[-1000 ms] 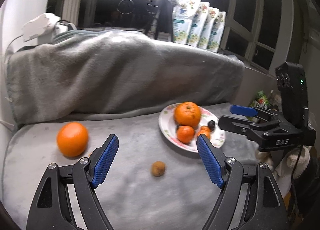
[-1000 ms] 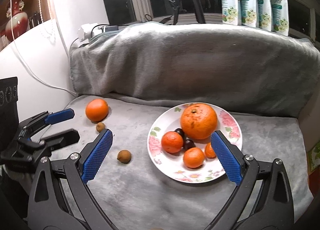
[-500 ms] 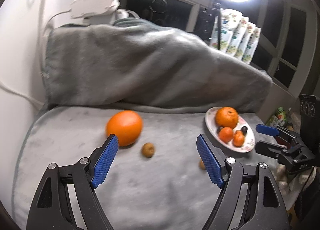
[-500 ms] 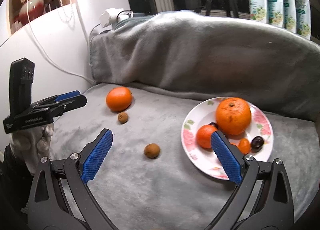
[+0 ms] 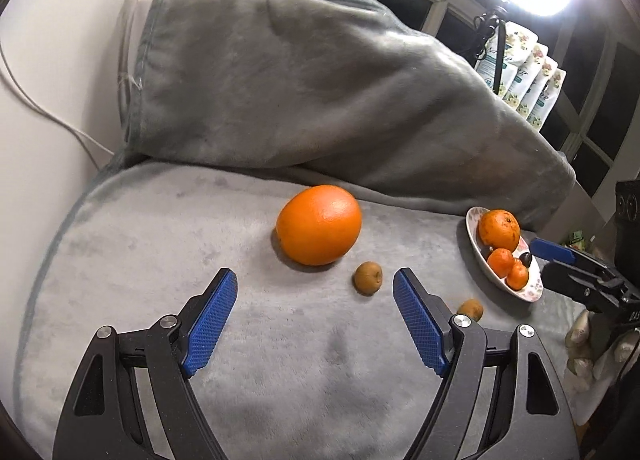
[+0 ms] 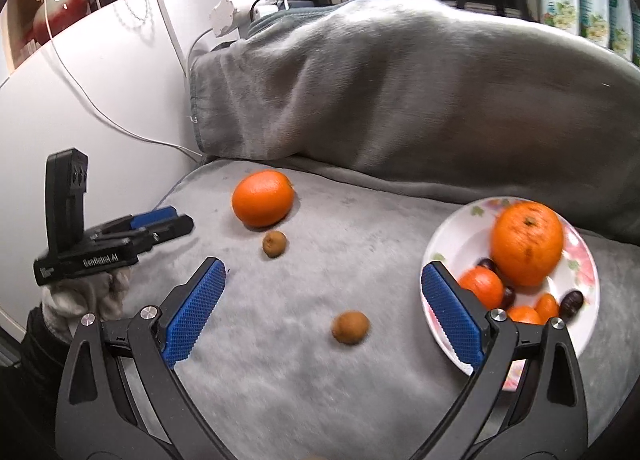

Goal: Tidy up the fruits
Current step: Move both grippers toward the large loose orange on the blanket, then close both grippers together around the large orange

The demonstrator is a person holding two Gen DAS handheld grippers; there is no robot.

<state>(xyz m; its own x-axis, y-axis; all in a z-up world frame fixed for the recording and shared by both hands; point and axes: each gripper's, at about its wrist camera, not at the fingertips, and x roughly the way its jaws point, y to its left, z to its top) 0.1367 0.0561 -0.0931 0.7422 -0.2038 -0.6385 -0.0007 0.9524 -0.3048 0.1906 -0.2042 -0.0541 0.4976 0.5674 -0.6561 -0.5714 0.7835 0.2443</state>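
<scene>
A large orange (image 5: 319, 230) (image 6: 262, 198) lies on the grey blanket, just beyond my open, empty left gripper (image 5: 314, 292). A small brown fruit (image 5: 367, 278) (image 6: 274, 244) lies next to it. A second brown fruit (image 5: 471, 309) (image 6: 350, 326) lies between the fingers of my open, empty right gripper (image 6: 322, 290). A floral plate (image 6: 452, 236) (image 5: 474, 215) at the right holds a big orange (image 6: 526, 244), small oranges and dark fruits. The right gripper also shows in the left wrist view (image 5: 560, 270), beside the plate.
A grey blanket (image 5: 304, 75) is heaped up behind the flat seat area. A white wall with cables is at the left. Packets (image 5: 528, 75) stand on the windowsill under a bright lamp. The left gripper's body (image 6: 116, 238) shows at the left.
My left gripper has swung left and closer to the large orange, which is now centred ahead. My right gripper has moved left, so the plate sits at the right and a brown fruit lies between its fingers.
</scene>
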